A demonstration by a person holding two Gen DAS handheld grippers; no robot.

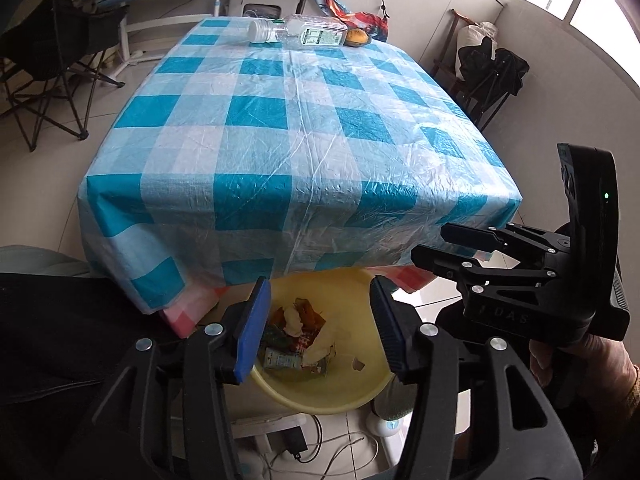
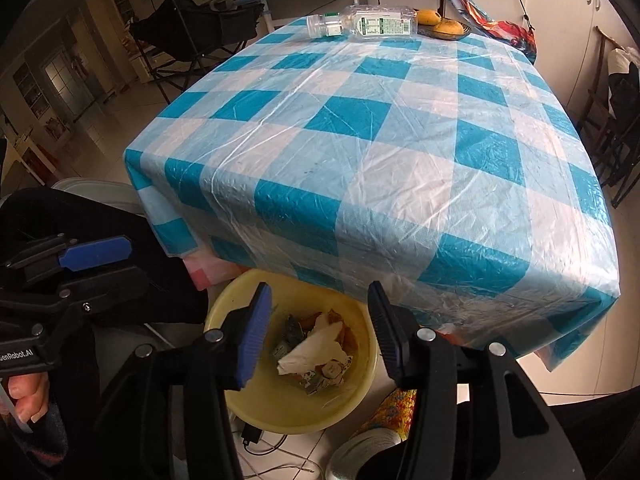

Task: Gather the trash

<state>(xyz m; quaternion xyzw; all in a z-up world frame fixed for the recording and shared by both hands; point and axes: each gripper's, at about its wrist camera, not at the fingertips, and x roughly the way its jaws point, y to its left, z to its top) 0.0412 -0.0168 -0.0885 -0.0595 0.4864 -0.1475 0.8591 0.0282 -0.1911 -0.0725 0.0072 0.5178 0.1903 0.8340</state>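
A yellow basin [image 1: 360, 394] sits on the floor below the table's near edge, holding crumpled wrappers and tissue [image 1: 298, 338]. It also shows in the right wrist view [image 2: 296, 412] with the trash [image 2: 316, 354] inside. My left gripper [image 1: 318, 320] is open and empty above the basin. My right gripper [image 2: 318, 330] is open and empty above it too; it also shows at the right of the left wrist view [image 1: 444, 248]. A clear plastic bottle [image 1: 300, 32] lies on its side at the table's far edge, also in the right wrist view [image 2: 360, 22].
The table carries a blue-and-white checked cloth [image 1: 280, 128]. Yellow fruit [image 2: 440, 22] on a dark plate sits beside the bottle. Folding chairs [image 1: 44, 64] stand at the left, another chair [image 1: 484, 76] at the right. Cables and a charger [image 1: 296, 446] lie on the floor by the basin.
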